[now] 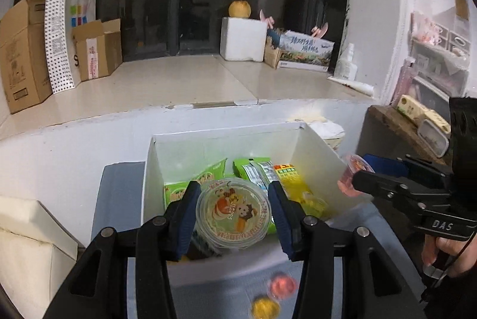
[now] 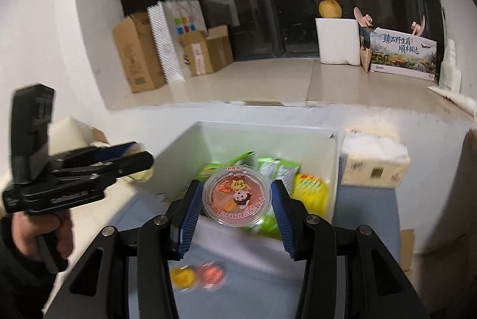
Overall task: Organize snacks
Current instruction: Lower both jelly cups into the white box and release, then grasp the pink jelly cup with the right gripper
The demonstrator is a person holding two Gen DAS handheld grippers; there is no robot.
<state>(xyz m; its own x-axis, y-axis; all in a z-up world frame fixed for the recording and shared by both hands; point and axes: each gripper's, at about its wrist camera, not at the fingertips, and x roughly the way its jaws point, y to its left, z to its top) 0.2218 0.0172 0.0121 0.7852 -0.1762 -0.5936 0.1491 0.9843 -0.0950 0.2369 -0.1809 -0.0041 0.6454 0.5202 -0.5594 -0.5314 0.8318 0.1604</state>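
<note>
My left gripper (image 1: 234,214) is shut on a clear jelly cup (image 1: 232,213) with a cartoon lid, held above the near side of a white box (image 1: 320,152). My right gripper (image 2: 235,201) is shut on a pink jelly cup (image 2: 237,197), also above the box (image 2: 334,161). The box holds green and yellow snack packets (image 1: 286,173). In the left wrist view the right gripper (image 1: 354,179) shows at the right with the pink cup (image 1: 353,170). A pink cup (image 1: 283,286) and a yellow cup (image 1: 265,308) lie on the grey table in front of the box.
A tissue pack (image 2: 374,162) stands right of the box. Cardboard boxes (image 1: 23,51), a dotted bag (image 1: 59,39), a white foam box (image 1: 243,39) with a fruit on it and a printed carton (image 1: 305,51) sit on the window ledge behind. A white block (image 1: 32,244) lies left.
</note>
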